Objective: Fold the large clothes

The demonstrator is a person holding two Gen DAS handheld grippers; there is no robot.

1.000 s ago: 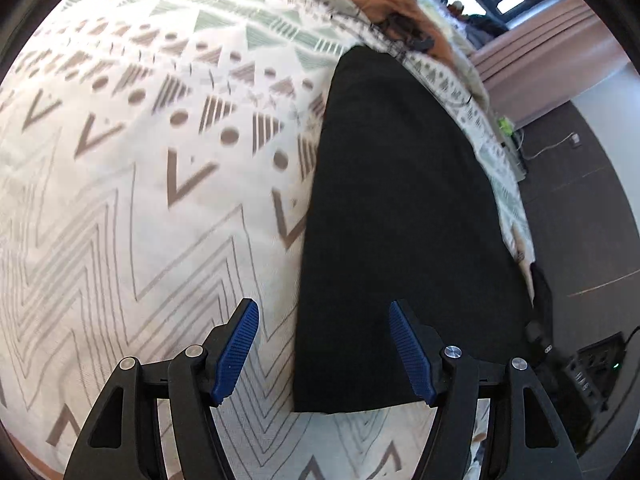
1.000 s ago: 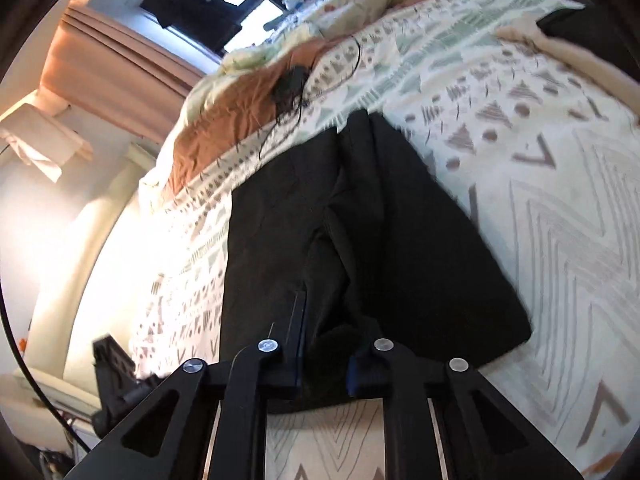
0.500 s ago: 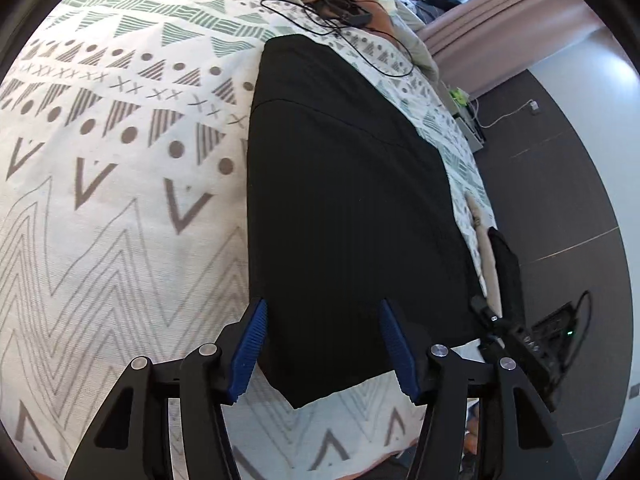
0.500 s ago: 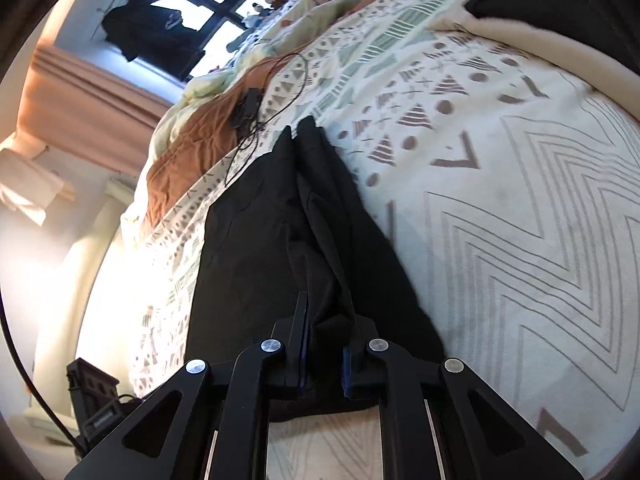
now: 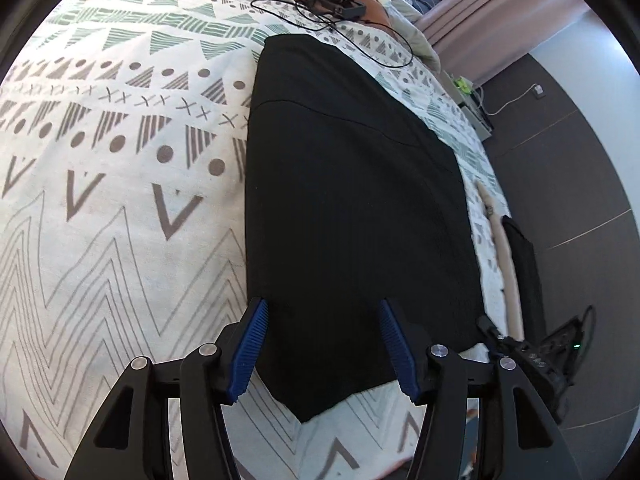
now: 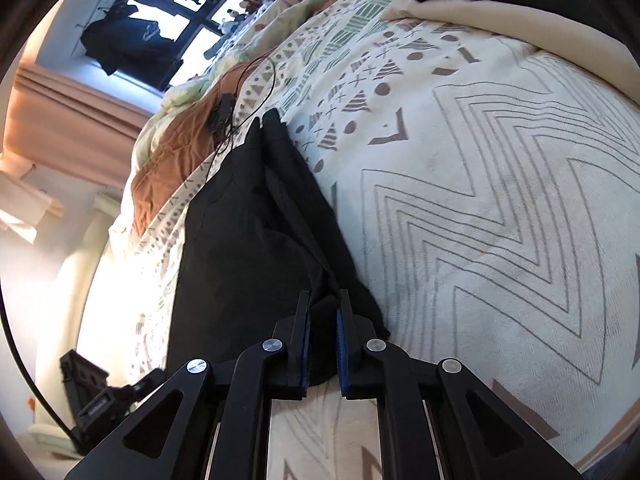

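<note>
Our left gripper [image 5: 322, 344], fingers spread, has advanced over the black ribbed fabric garment [image 5: 352, 208]; our right gripper [image 6: 323, 336] stays pinching its bunched edge, readying the fold.

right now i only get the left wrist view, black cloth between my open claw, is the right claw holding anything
Observer: Yes, the right claw is shut on a bunched edge of the black garment.
Operator: is the cloth flat over there
Observer: No. In the right wrist view a raised fold runs along the side next to the bare patterned bedspread.
Operator: anything past that side of the bed
Observer: A cream blanket lies at the far edge, with something dark on top of it that I cannot identify.
</note>
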